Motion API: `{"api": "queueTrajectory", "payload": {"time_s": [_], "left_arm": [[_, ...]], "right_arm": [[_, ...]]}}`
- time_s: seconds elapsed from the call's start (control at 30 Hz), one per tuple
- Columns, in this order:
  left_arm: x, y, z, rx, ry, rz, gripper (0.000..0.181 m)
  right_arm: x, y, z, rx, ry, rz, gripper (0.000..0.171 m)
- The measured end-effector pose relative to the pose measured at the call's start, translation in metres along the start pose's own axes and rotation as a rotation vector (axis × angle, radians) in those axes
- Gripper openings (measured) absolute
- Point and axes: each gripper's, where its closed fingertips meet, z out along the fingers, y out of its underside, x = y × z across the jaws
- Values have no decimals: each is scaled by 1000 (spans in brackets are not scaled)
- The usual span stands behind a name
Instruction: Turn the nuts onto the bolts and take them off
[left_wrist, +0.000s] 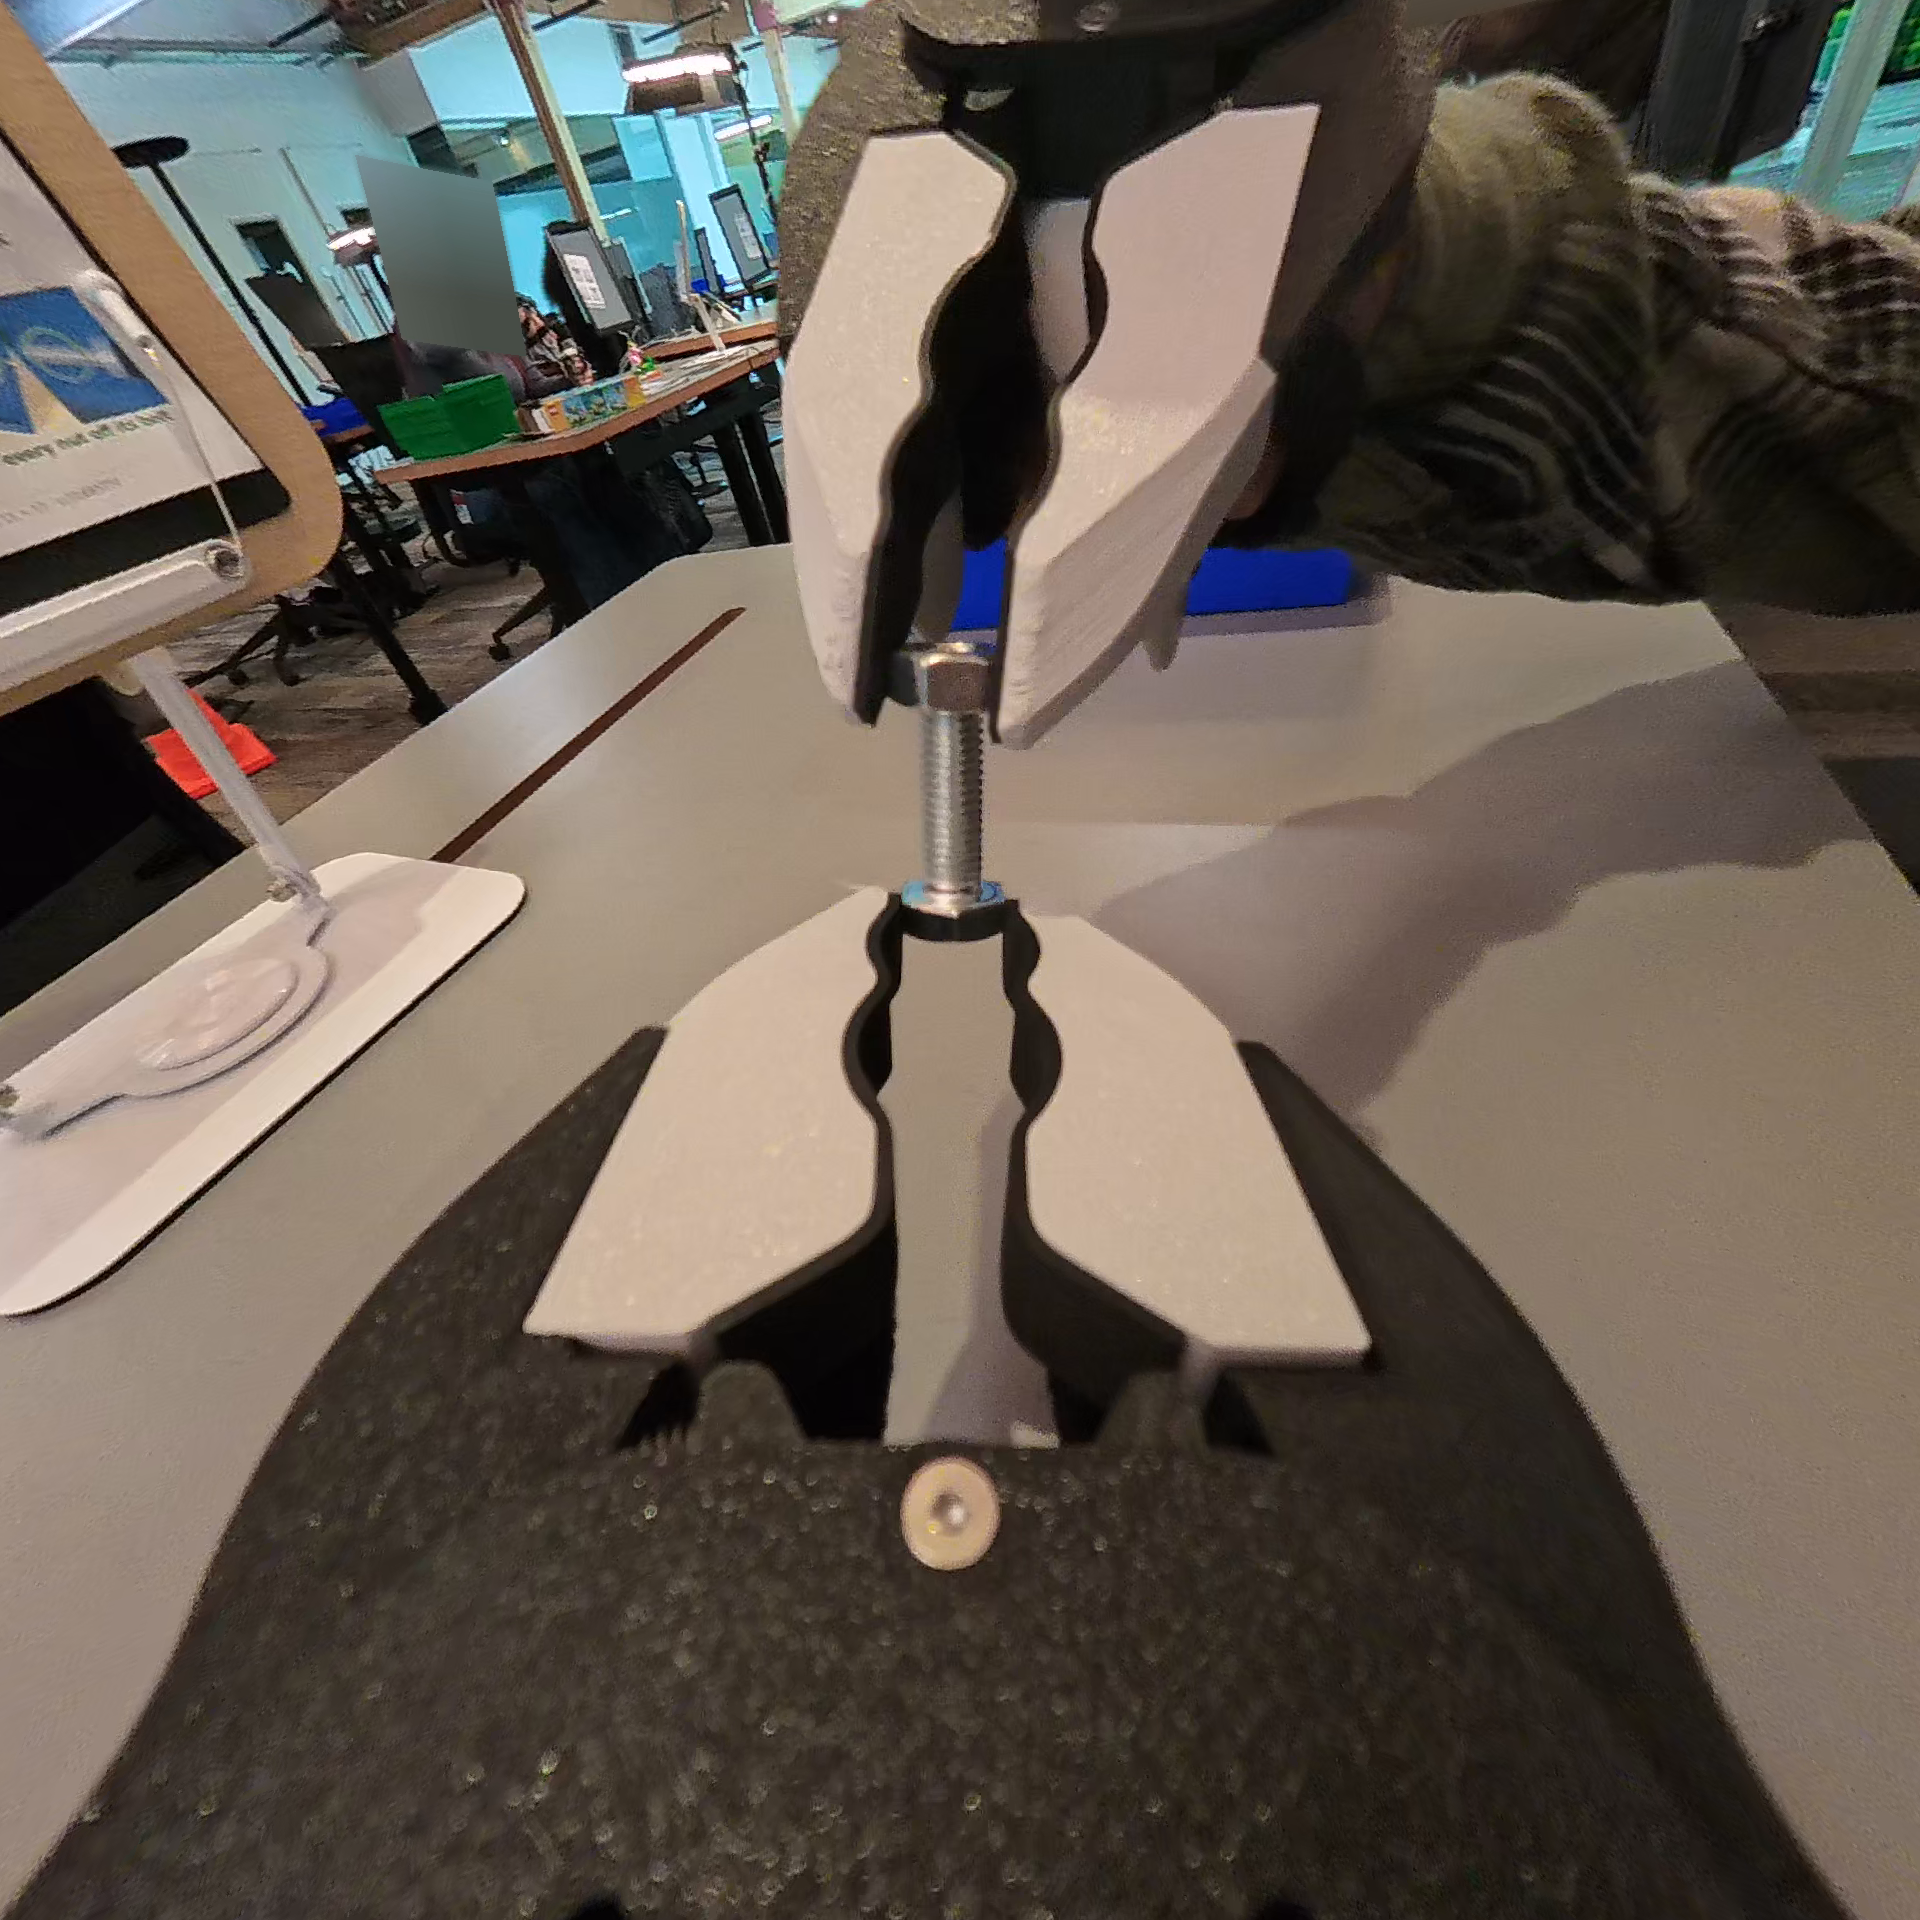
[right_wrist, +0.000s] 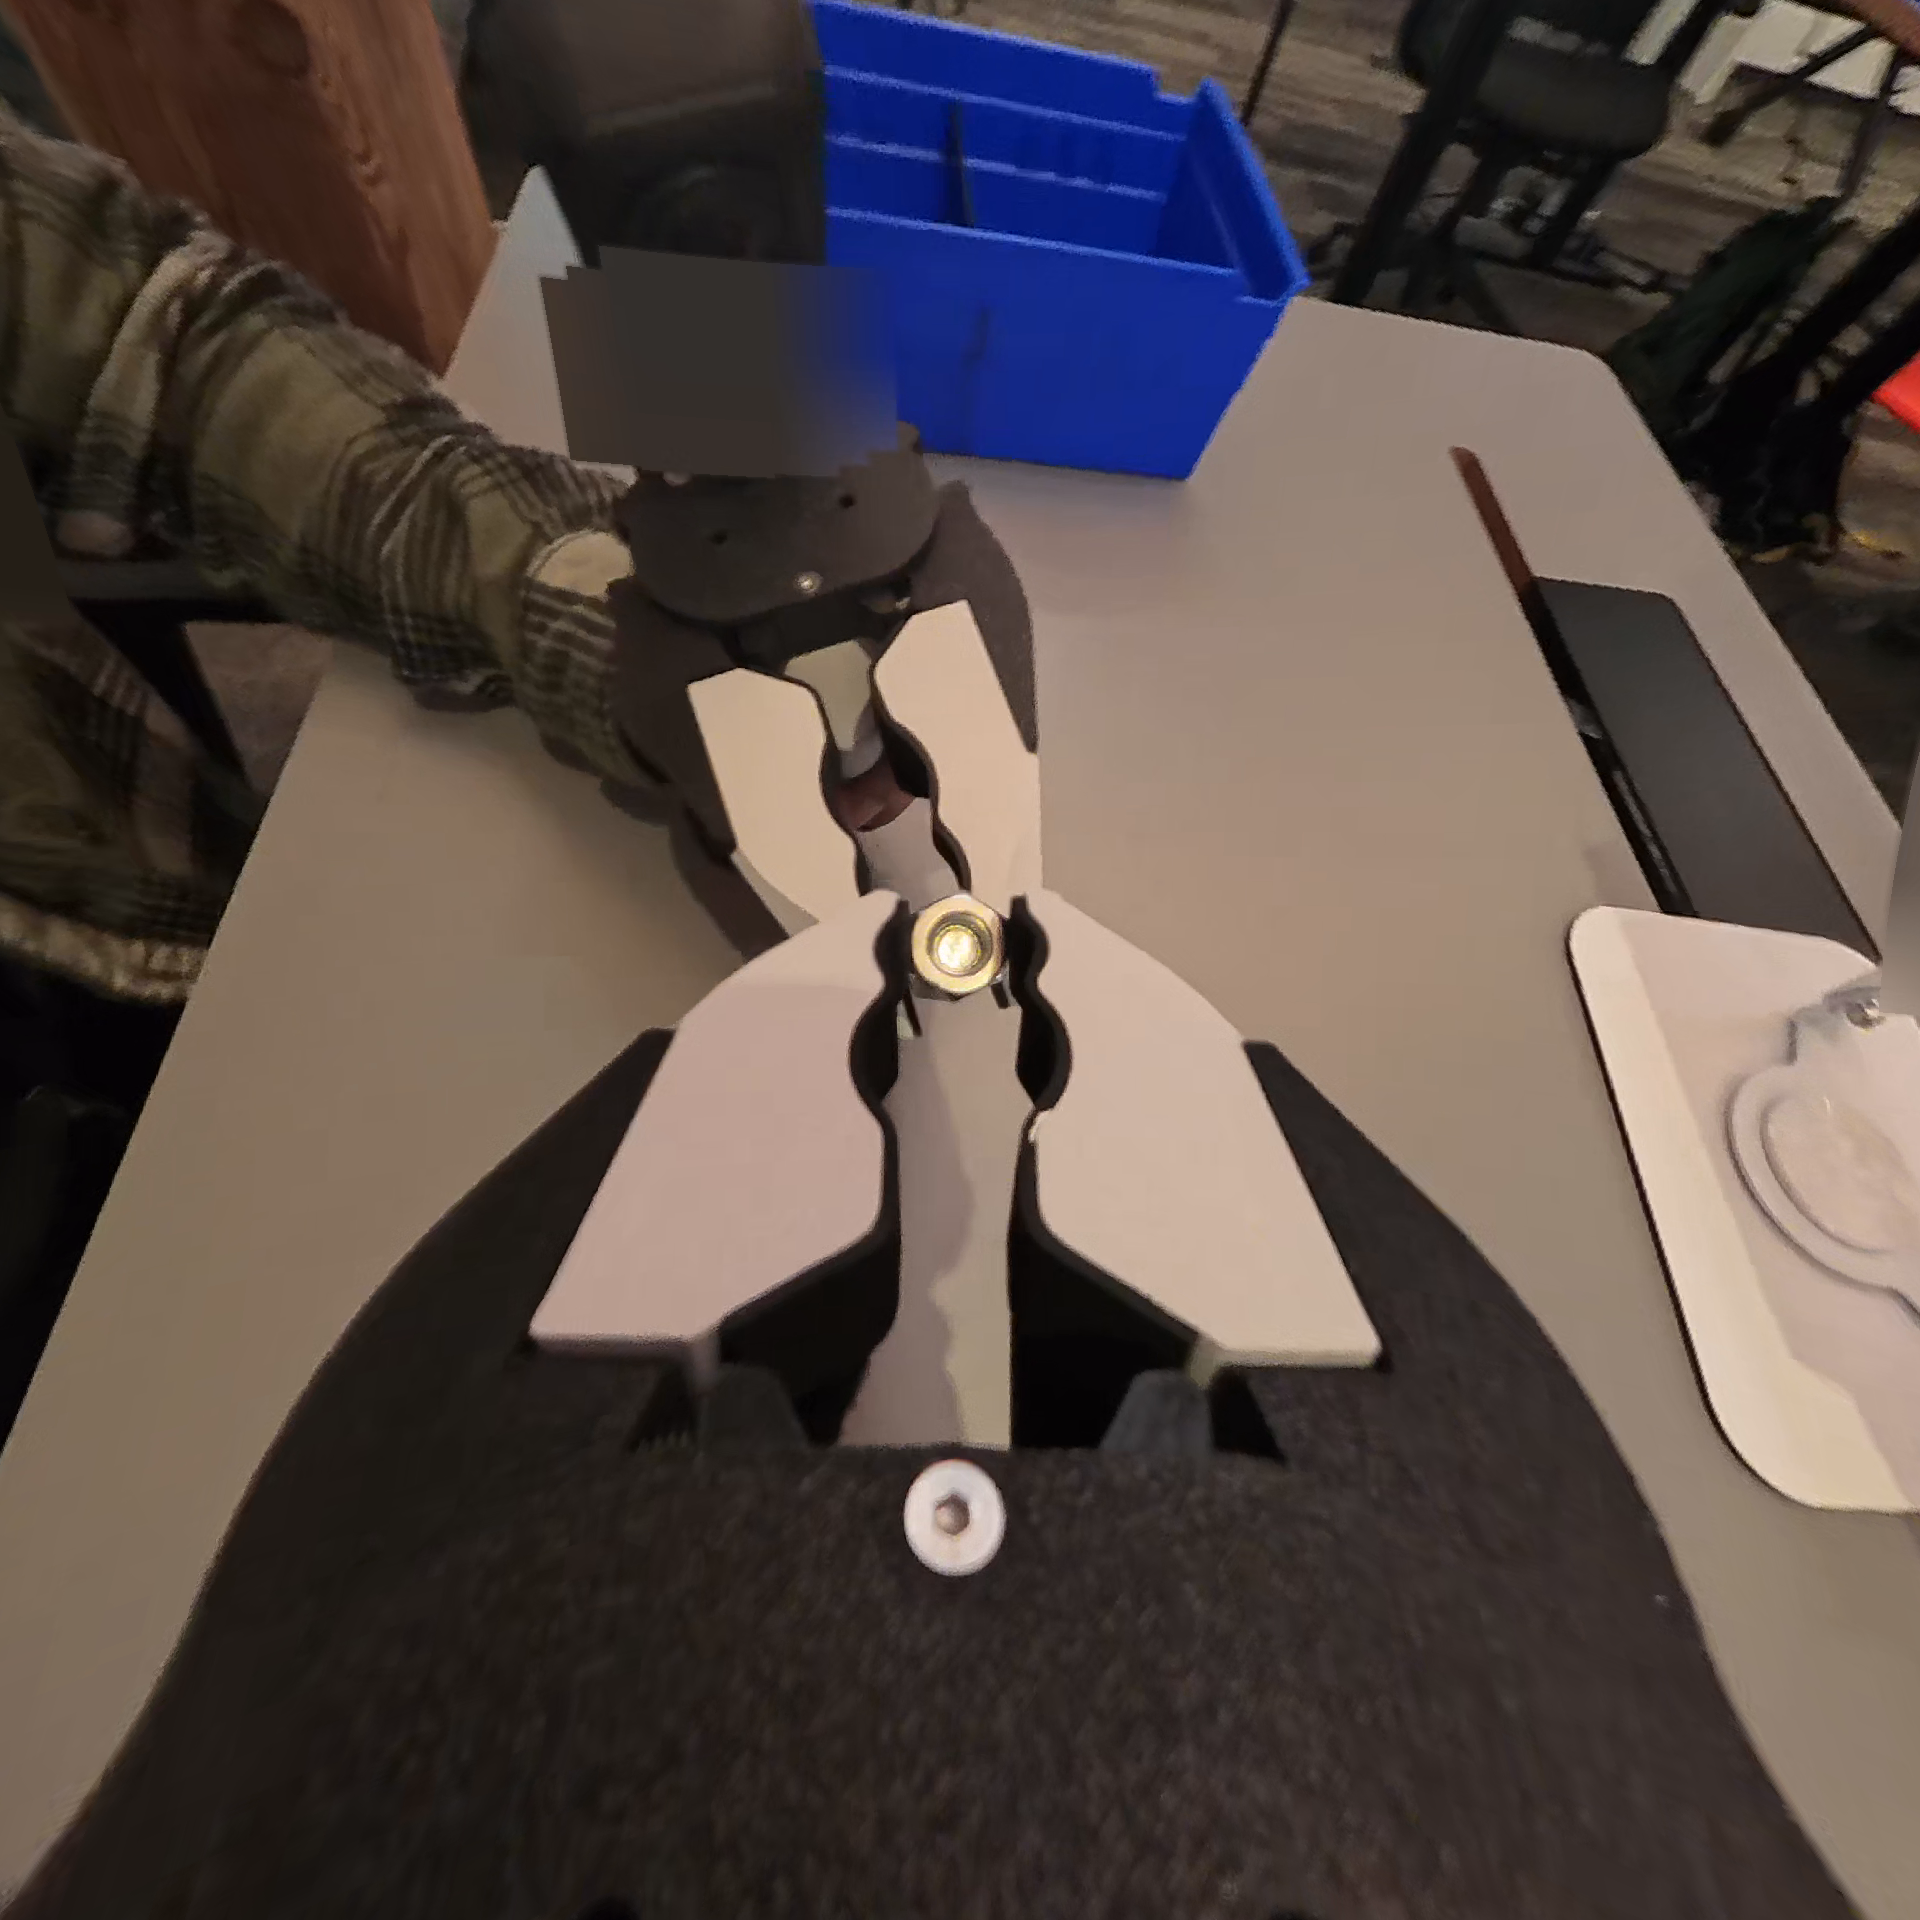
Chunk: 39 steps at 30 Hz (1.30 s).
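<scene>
The left hand-held gripper (left_wrist: 951, 920) is clenched on a nut (left_wrist: 951, 896) threaded at the low end of a silver bolt (left_wrist: 951, 800), pinching it at the very tips of its white fingers (left_wrist: 748, 1122). The right hand-held gripper (left_wrist: 940, 691) comes down from above in the left wrist view and grasps the bolt's hex head between its own tips, so the bolt stands upright between the two tools, held clear above the grey worktop (left_wrist: 1455, 1143). In the right wrist view the bolt is seen end-on (right_wrist: 956, 948), sitting between the right gripper's tips (right_wrist: 956, 961), with the left gripper (right_wrist: 914, 883) just beyond it, reaching in from the far left. A plaid sleeve (right_wrist: 260, 468) runs behind that tool. A blue bin (right_wrist: 1091, 343) with dividers stands at the far edge of the worktop. A white stand base (left_wrist: 260, 1039) rests on the worktop to the left in the left wrist view, carrying a tilted board.
</scene>
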Motion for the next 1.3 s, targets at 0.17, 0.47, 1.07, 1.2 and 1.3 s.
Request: {"api": "queueTrajectory", "payload": {"time_s": [0.17,0.47,1.07,1.2,1.3], "left_arm": [[-6,-4,-3,16,-48,3,18],[-6,-8,-5,38,-44,-20,18],[-6,-12,-7,97,13,-124,18],[-7,-13,-8,111,28,-152,18],[-6,-13,-7,107,32,-151,18]], "right_arm": [[6,-7,1,76,114,131,17],[6,-13,1,129,131,204,17],[7,-26,-6,237,119,146,56],[-4,-31,-6,368,87,109,70],[-9,-31,-2,373,77,89,73]]}}
